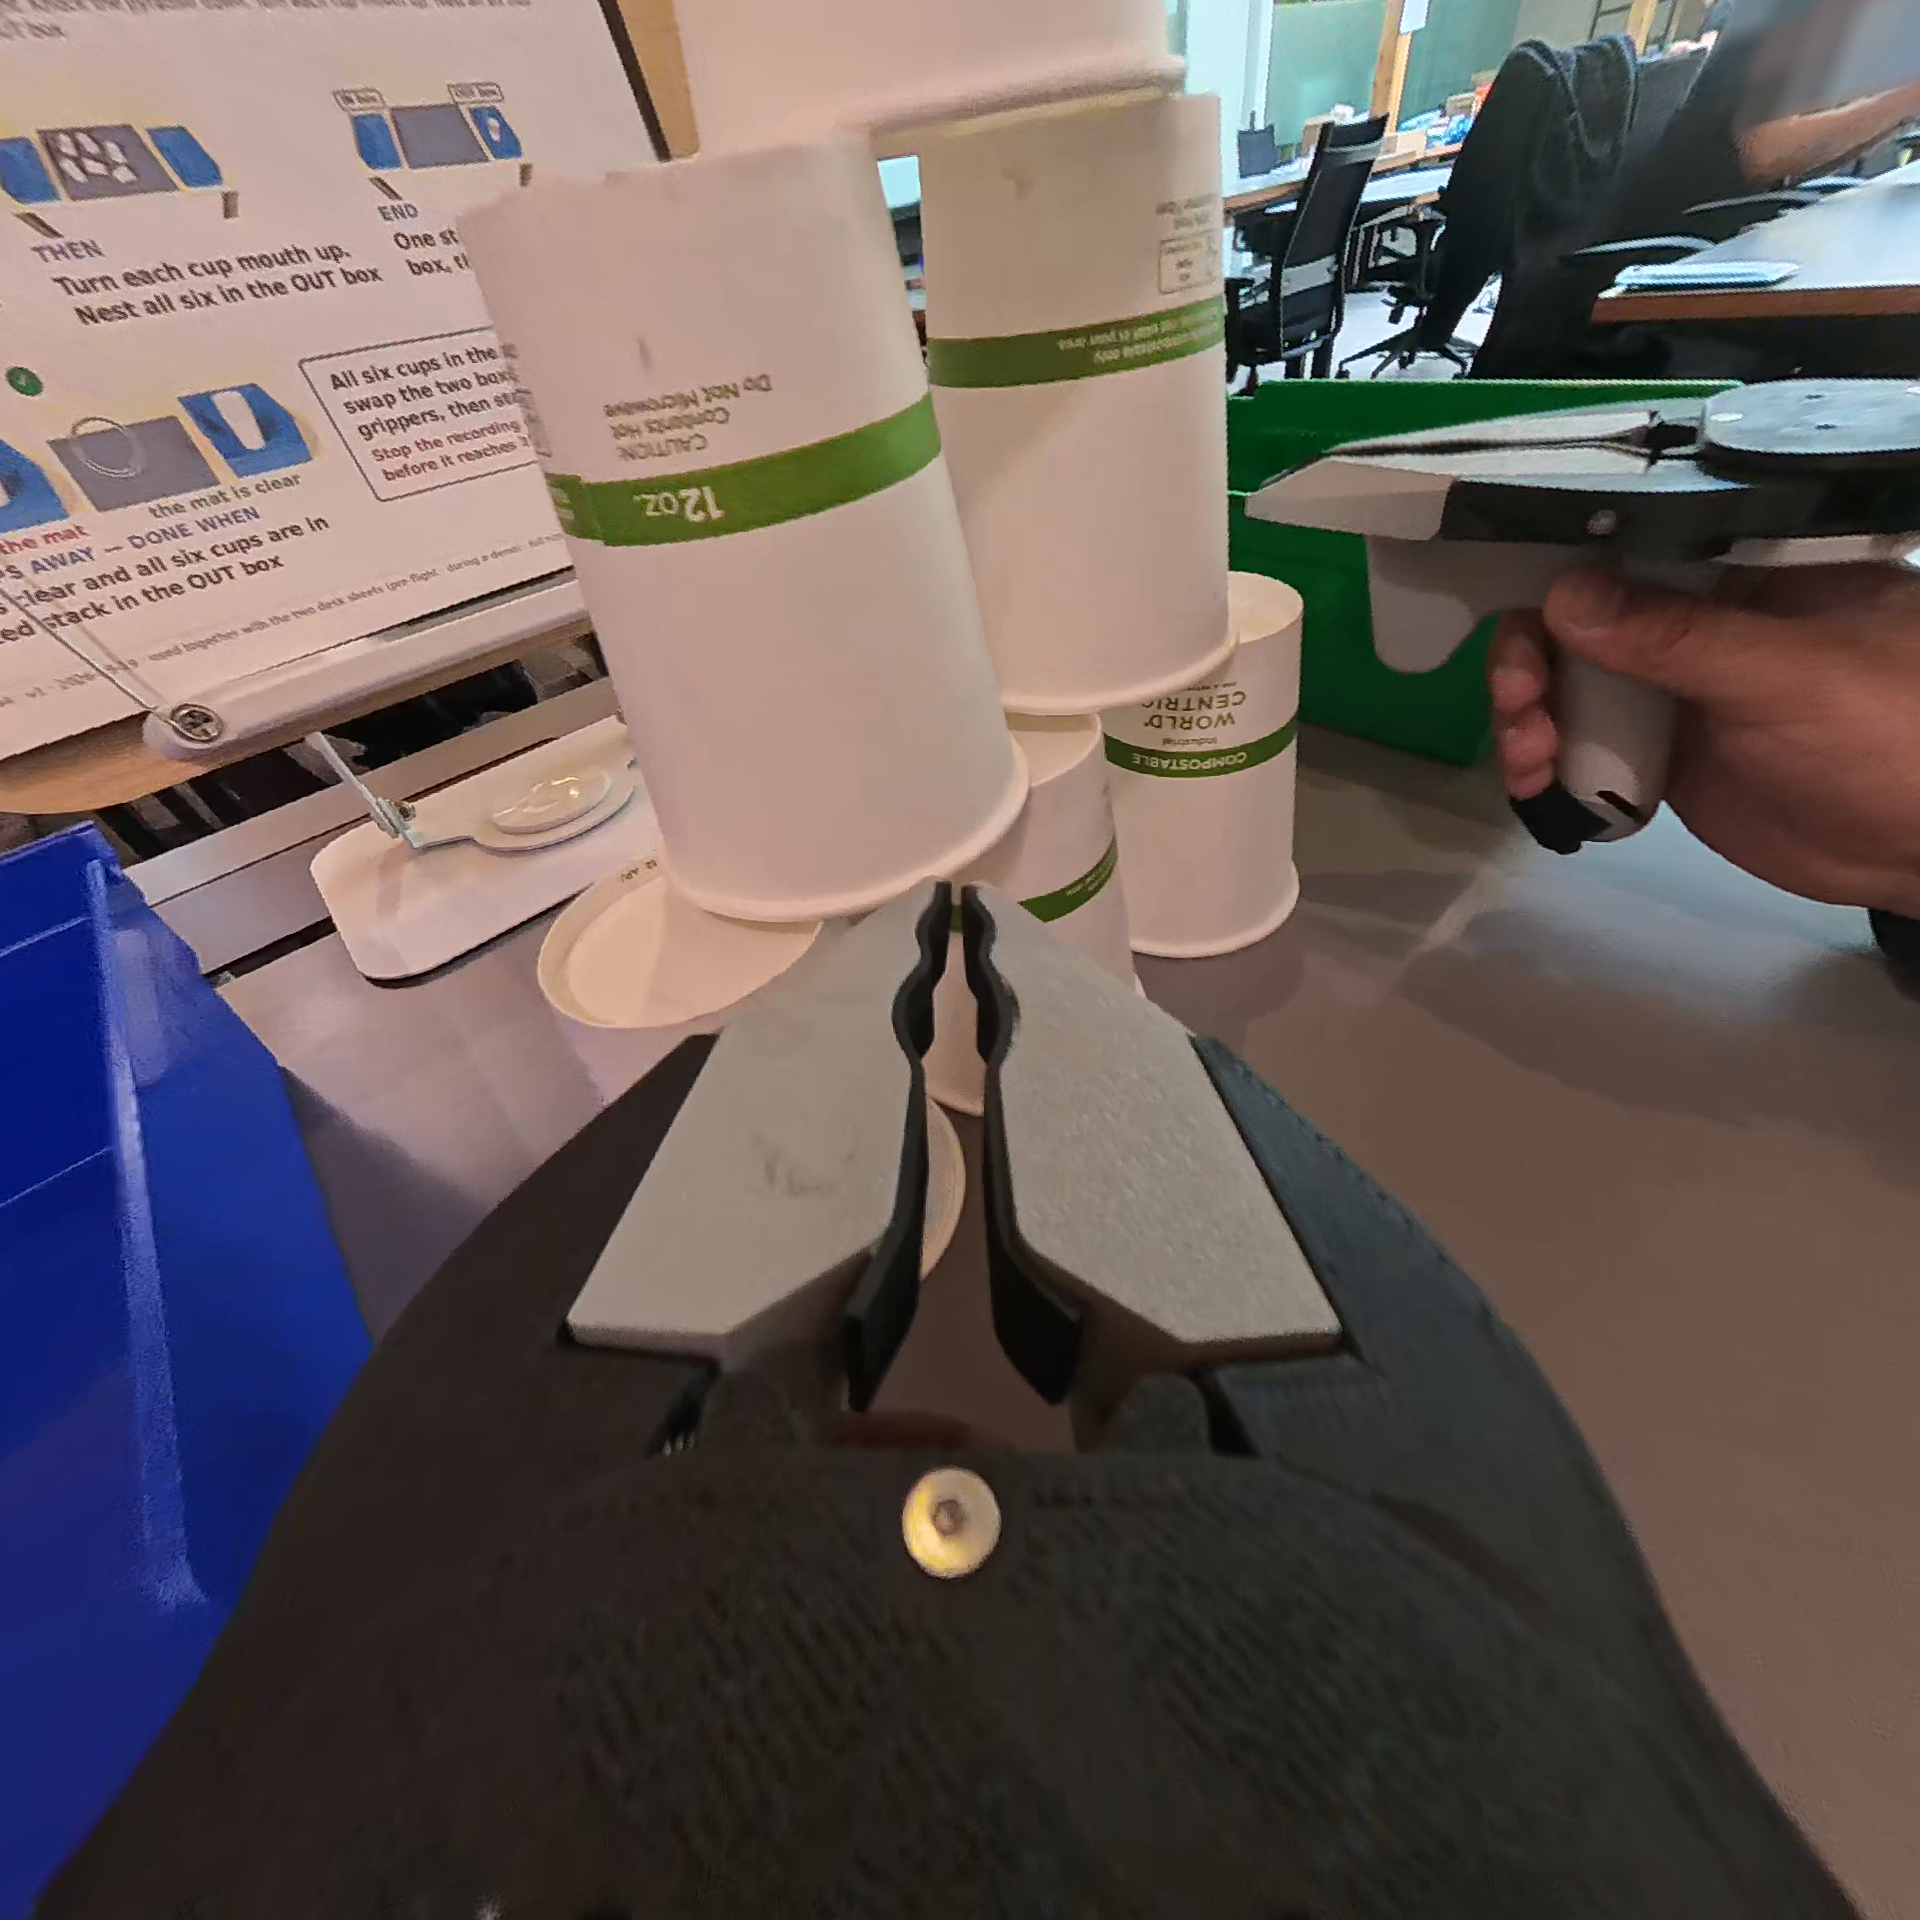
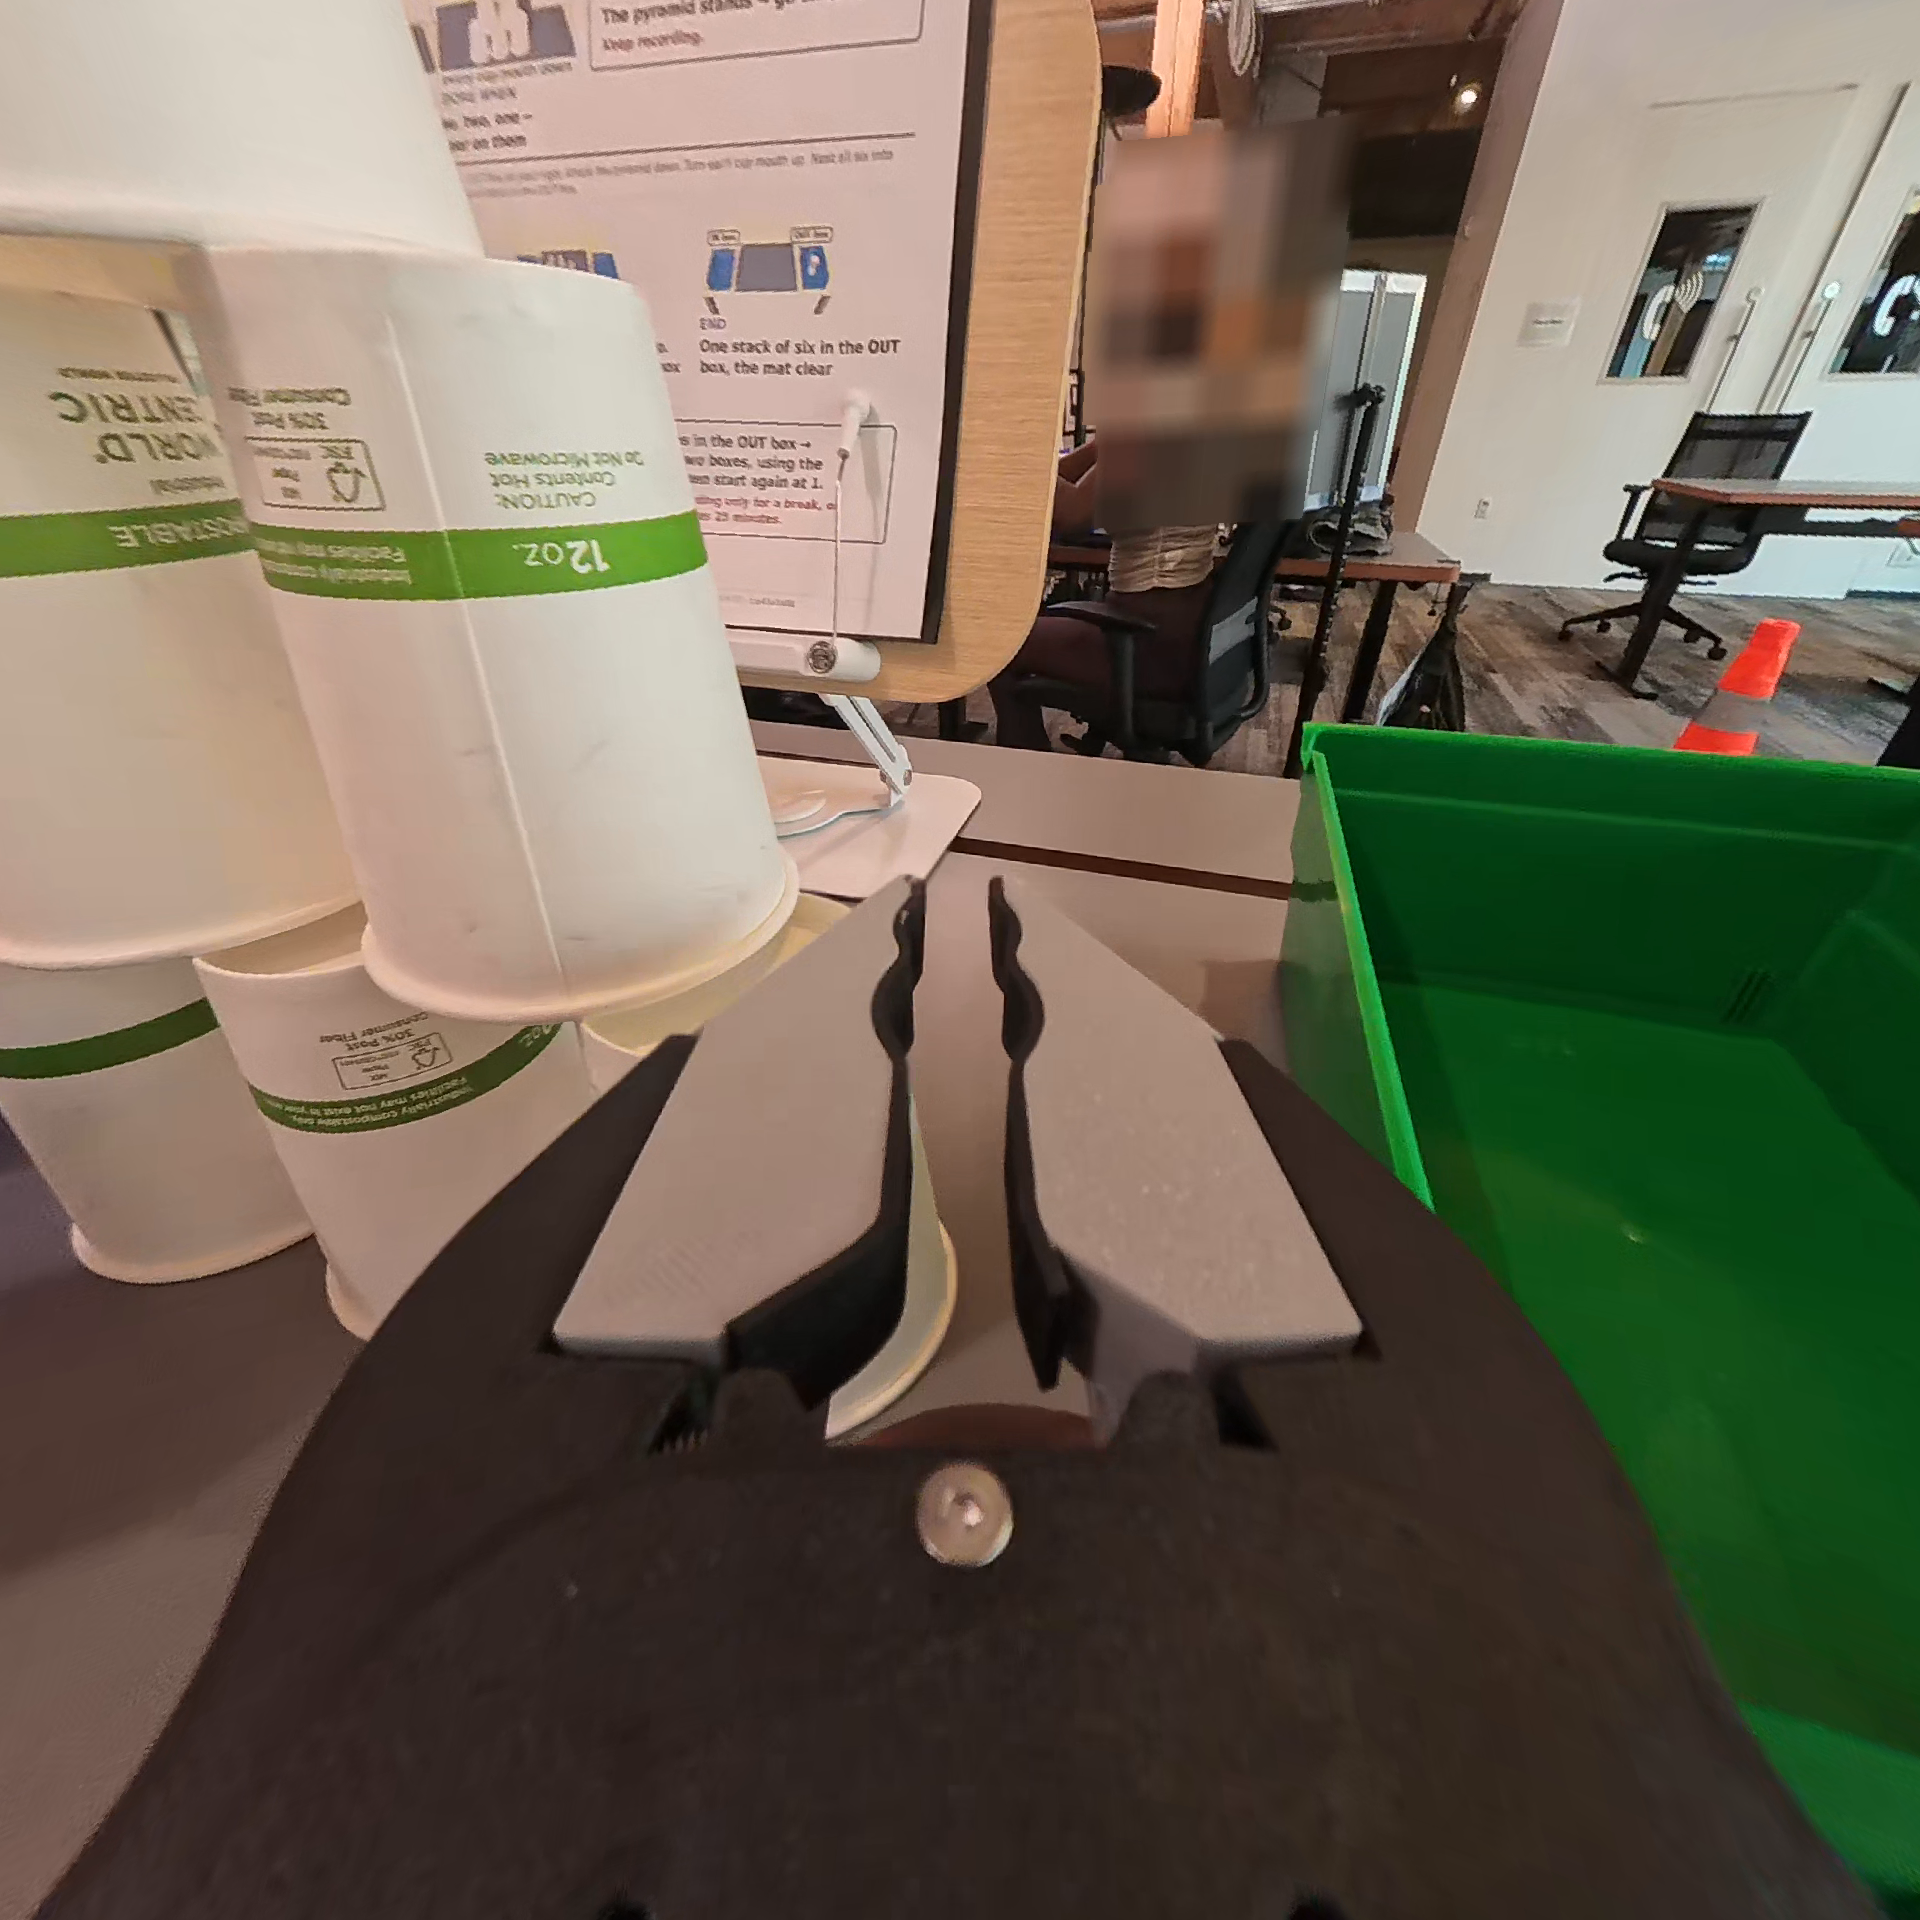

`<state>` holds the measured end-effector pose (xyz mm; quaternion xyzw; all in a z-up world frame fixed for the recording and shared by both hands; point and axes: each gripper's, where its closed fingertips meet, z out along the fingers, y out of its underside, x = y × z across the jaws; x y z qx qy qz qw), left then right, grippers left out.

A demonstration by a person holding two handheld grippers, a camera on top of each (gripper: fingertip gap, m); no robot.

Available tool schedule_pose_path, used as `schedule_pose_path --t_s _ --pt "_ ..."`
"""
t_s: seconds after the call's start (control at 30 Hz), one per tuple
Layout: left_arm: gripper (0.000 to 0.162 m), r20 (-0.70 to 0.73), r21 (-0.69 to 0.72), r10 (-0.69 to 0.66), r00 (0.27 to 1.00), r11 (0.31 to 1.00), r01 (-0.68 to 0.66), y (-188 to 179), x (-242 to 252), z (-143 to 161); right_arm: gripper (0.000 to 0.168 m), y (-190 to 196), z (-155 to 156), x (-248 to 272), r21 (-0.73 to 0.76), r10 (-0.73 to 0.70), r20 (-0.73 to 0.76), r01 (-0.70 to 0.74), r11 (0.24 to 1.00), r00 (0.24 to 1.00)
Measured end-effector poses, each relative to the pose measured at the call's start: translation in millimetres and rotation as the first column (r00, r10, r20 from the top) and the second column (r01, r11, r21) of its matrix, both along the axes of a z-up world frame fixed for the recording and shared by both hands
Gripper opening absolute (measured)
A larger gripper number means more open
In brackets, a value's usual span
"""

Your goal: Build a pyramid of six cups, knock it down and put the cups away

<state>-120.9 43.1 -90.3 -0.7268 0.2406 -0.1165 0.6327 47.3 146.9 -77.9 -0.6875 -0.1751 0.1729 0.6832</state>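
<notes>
White paper cups with green bands stand mouth down as a pyramid on the grey table (image 1: 1558, 1091). In the left wrist view the top cup (image 1: 914, 52) rests on two middle cups (image 1: 769, 540) (image 1: 1081, 416), and the left one leans. Three bottom cups (image 1: 665, 956) (image 1: 1060, 831) (image 1: 1205, 790) stand below. My left gripper (image 1: 956, 899) is shut and empty, its tips just under the leaning cup's rim. My right gripper (image 2: 954, 894) is slightly open and empty, right of the stack (image 2: 520, 623), over a bottom cup (image 2: 914, 1278). It also shows in the left wrist view (image 1: 1273, 504), held by a hand.
A green bin (image 2: 1662, 1039) stands at the right, also seen in the left wrist view (image 1: 1340, 582). A blue bin (image 1: 135, 1247) stands at the left. An instruction board (image 1: 260, 364) on a white stand (image 1: 416, 894) is behind the cups. Office chairs, desks and an orange cone (image 2: 1745, 686) lie beyond. There is about 20 centimetres between the tips of the two grippers. To the stack (image 2: 520, 623): right tips about 8 centimetres, left tips about 15 centimetres.
</notes>
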Motion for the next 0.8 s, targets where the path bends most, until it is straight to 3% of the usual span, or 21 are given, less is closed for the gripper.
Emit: schedule_pose_path --t_s 0.23,0.43,0.53,0.67,0.8 --pt "0.004 0.061 -0.007 0.031 0.998 1.000 -0.031 3 -9 3 0.009 4 -3 4 -0.024 -0.021 0.009 0.021 0.999 1.000" --pt "0.038 0.099 -0.028 0.101 0.990 0.995 -0.099 10 -20 3 0.005 10 -5 1 -0.068 -0.013 -0.007 0.013 0.998 1.000" --pt "0.041 0.122 -0.017 0.152 0.981 0.988 -0.151 13 -31 8 0.004 17 -7 6 -0.071 -0.056 0.002 0.056 0.996 0.998" --pt "0.041 0.198 0.028 0.214 0.956 0.974 -0.224 13 -50 21 0.001 26 -18 15 -0.102 -0.136 0.106 0.147 0.984 0.985" --pt "0.041 0.283 -0.057 0.191 0.940 0.982 -0.182 17 -52 14 0.000 33 -20 13 -0.056 -0.170 0.244 0.189 0.980 0.955"
